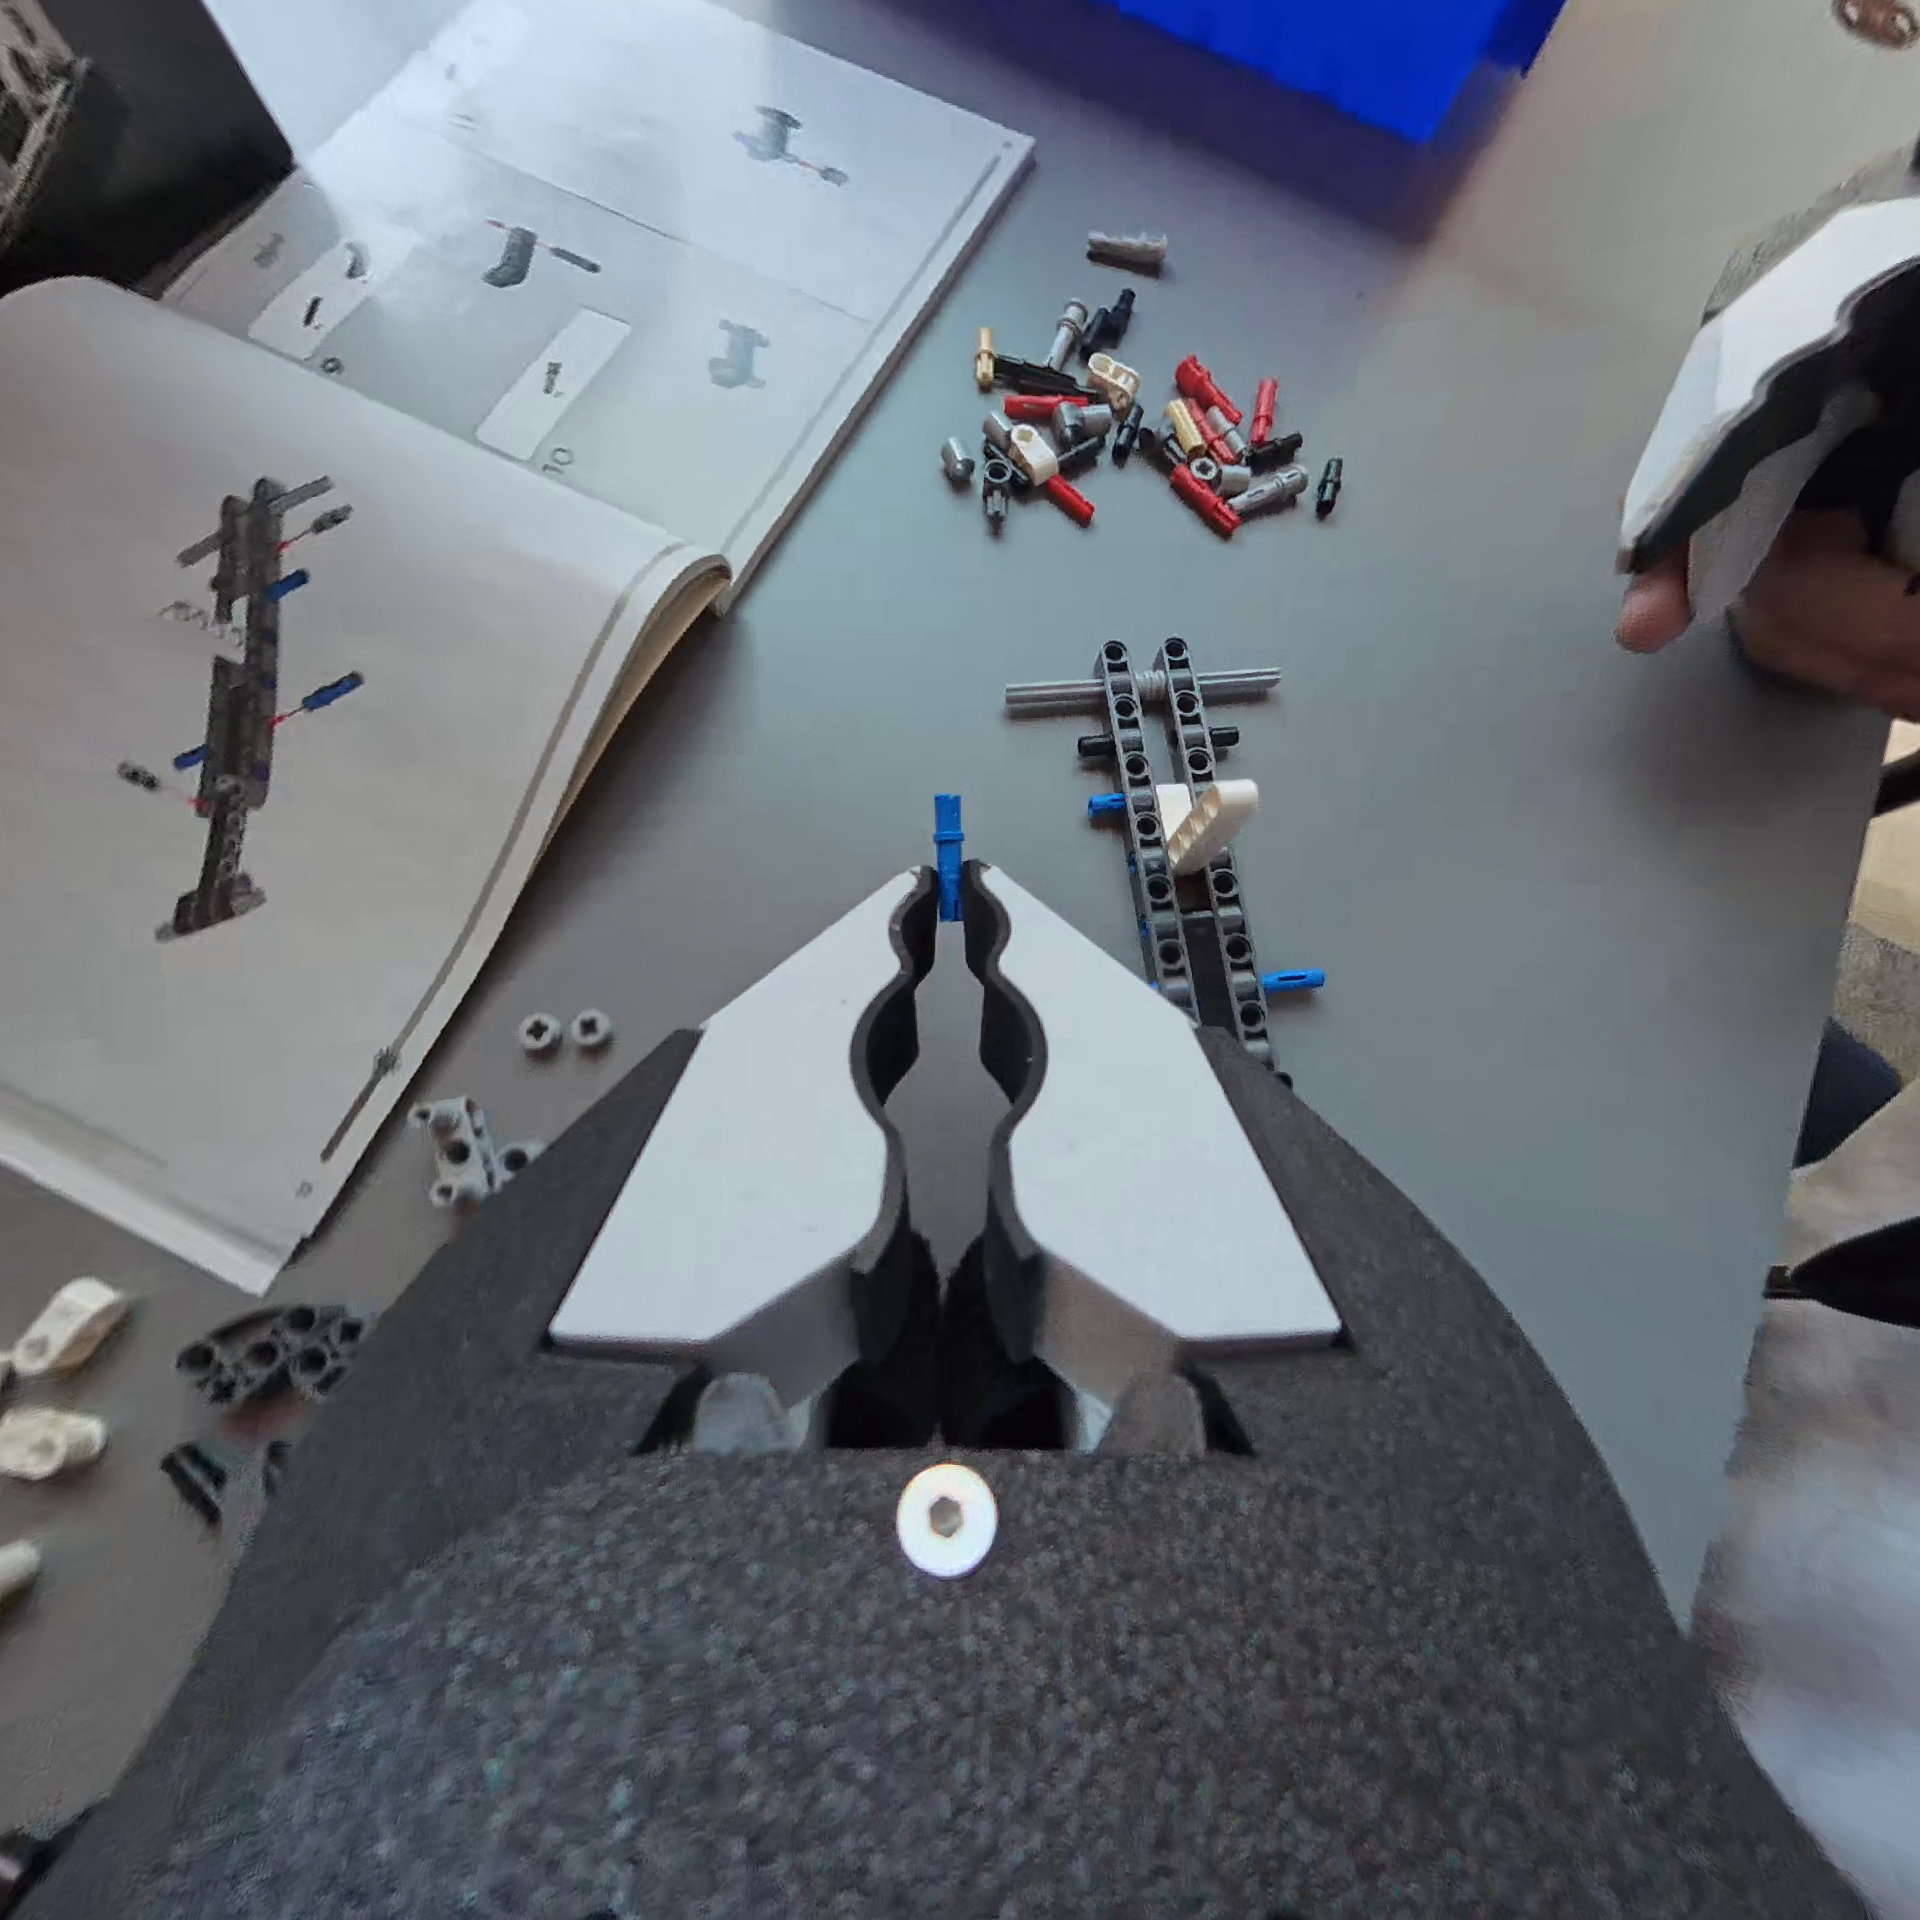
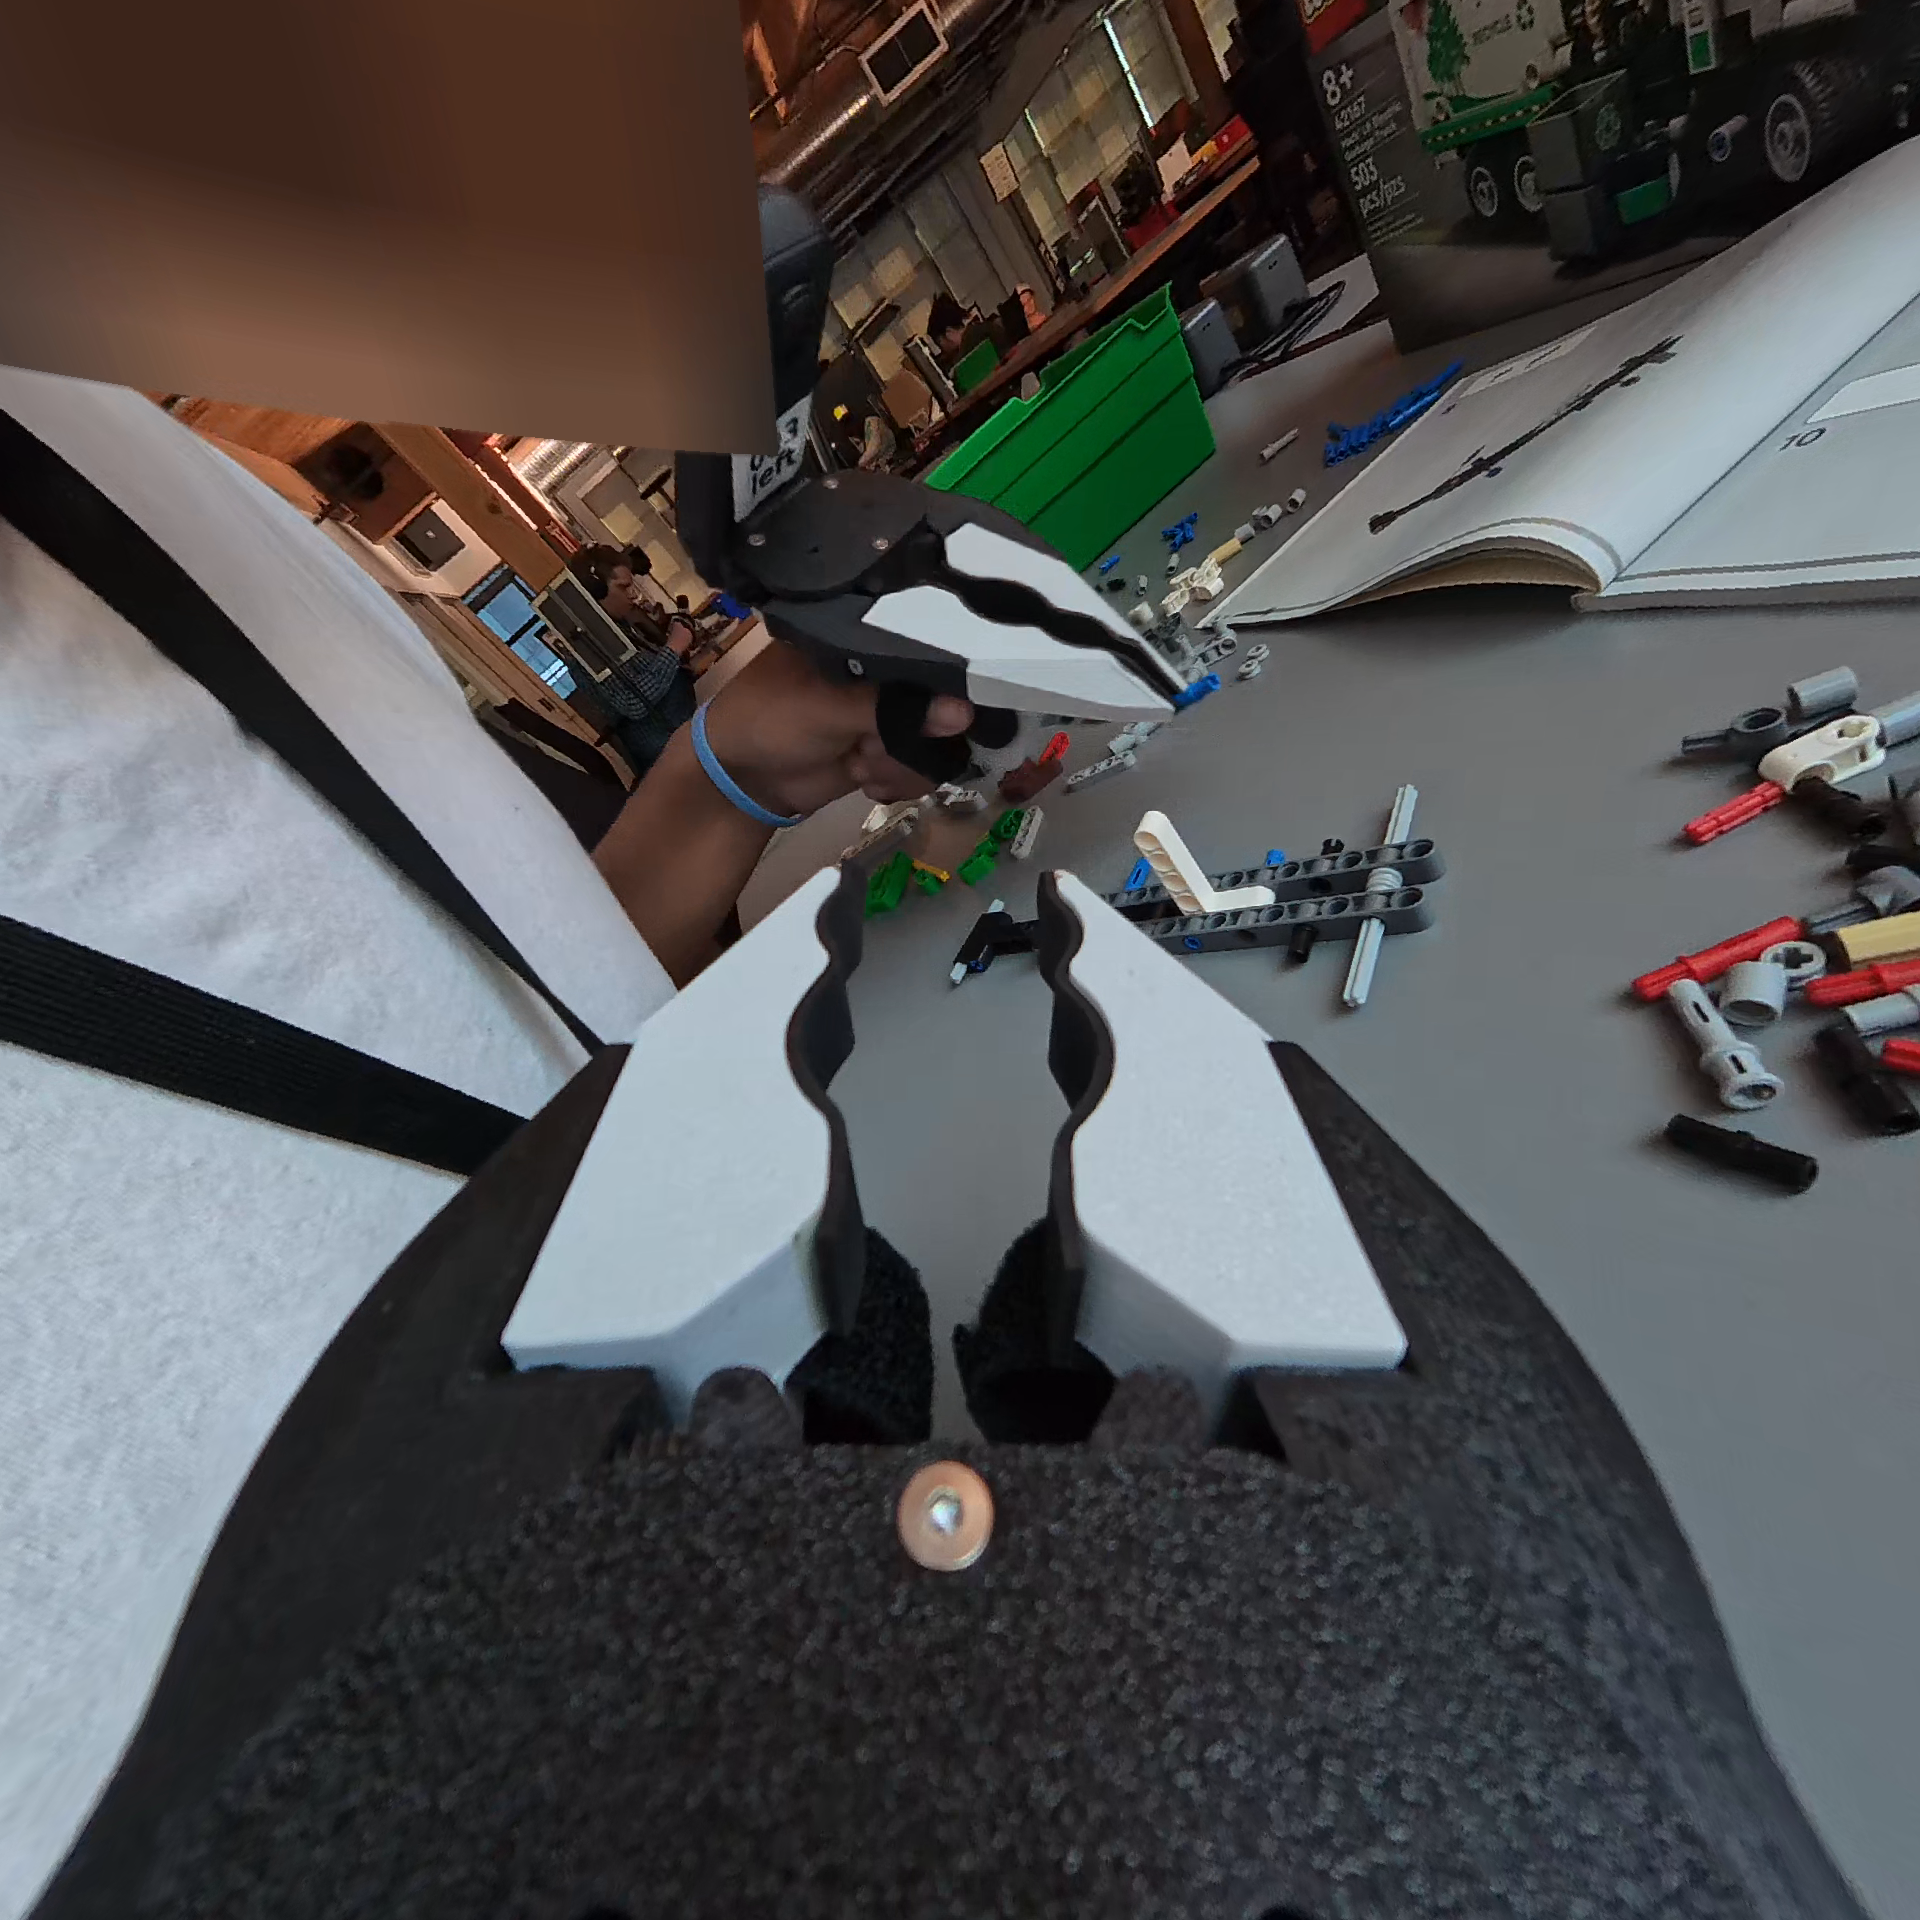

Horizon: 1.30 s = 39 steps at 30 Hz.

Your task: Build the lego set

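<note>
- gripping a blue pin (image 1: 948,854) by its tail, left tool (image 1: 948,883) is clenched on it, tip free, likely for pushing into a beam hole
- grey beam assembly (image 1: 1179,831) lies flat on desk (image 1: 1507,935), just right of the pin
- right tool (image 2: 951,894) released, empty, near the assembly, probably to steady it
- manual (image 1: 468,468) open for reference; box (image 2: 1558,156) carries print, not transcribed

The left gripper (image 1: 948,878), its fingers showing white with wavy black pads, is pinching a blue pin (image 1: 948,847). Right of it, a dark grey beam assembly (image 1: 1184,831) is carrying a white angled piece (image 1: 1205,823) on the grey counter (image 1: 1507,935). Ahead, red, black, tan and grey pins (image 1: 1143,426) are lying mixed.
</note>
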Each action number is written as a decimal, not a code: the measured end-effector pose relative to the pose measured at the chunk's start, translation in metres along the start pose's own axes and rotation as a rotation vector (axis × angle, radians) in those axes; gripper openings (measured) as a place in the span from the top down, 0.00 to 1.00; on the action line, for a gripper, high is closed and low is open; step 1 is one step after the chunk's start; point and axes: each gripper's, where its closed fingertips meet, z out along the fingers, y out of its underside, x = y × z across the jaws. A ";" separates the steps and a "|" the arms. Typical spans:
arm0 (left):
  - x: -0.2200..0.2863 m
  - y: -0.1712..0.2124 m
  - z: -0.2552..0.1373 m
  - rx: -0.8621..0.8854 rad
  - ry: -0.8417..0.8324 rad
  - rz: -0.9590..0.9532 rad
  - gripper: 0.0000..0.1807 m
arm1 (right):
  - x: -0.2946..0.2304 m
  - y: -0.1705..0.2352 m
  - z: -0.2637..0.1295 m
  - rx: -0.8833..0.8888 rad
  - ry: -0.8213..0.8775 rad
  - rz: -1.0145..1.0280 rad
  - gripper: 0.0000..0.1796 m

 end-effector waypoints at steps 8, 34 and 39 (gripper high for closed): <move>0.007 0.016 -0.045 0.123 0.037 -0.204 0.98 | 0.004 0.004 0.005 -0.028 0.038 -0.023 0.82; 0.114 0.003 -0.062 0.317 0.232 -0.275 0.98 | -0.041 0.028 0.025 -0.037 -0.007 -0.218 0.82; 0.117 -0.004 -0.054 0.313 0.242 -0.285 0.98 | -0.041 0.028 0.022 -0.037 -0.016 -0.210 0.81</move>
